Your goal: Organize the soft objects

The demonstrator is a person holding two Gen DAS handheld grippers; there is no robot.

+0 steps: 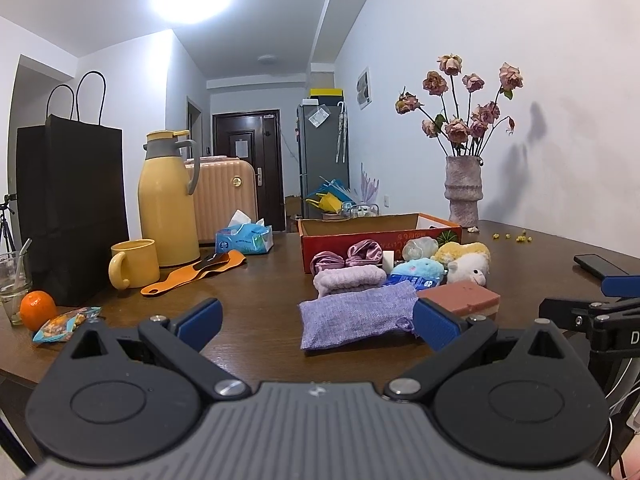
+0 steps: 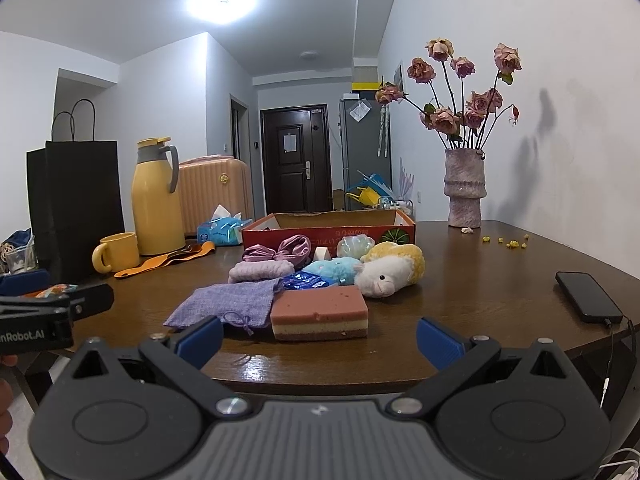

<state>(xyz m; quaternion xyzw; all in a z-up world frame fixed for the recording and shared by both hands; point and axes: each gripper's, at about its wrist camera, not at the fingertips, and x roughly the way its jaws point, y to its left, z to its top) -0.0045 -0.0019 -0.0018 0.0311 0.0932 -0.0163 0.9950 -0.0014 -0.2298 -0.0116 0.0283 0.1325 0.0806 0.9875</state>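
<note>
Dark brown glossy wooden table (image 2: 480,280) pushed up against a white wall, with a hallway behind it leading to a dark panelled door (image 2: 294,160) and a grey fridge (image 1: 322,152). One round ceiling light (image 2: 222,2) is on and reflects off the tabletop.

The soft stuff sits in a bunch near the middle of the table, right in front of a low red cardboard box (image 2: 328,230) with an open top. Nearest the edge is a lilac woven drawstring pouch (image 2: 230,304) lying flat, and touching its right side is a pink-and-cream layered sponge block (image 2: 320,314). Behind those: a folded pale purple knit cloth (image 2: 260,270), shiny mauve satin scrunchies (image 2: 280,250), a fluffy light-blue plush (image 2: 336,270), and a white-and-yellow plush sheep (image 2: 390,268) on its side.

Left gripper (image 1: 318,326), black with blue pads, is spread wide open above the table with nothing in it; its right pad sits visually over the pouch's corner, can't tell if it touches. Right gripper (image 2: 320,338) is also wide open and empty, back at the near table edge facing the sponge.

Elsewhere on the table: a yellow thermos jug (image 1: 168,200), a yellow mug (image 1: 134,262), a black paper bag (image 1: 72,208), a blue tissue pack (image 1: 244,238), an orange (image 1: 38,308), a black phone (image 2: 588,296), and a rough stone-look vase of dried pink roses (image 2: 464,188).
</note>
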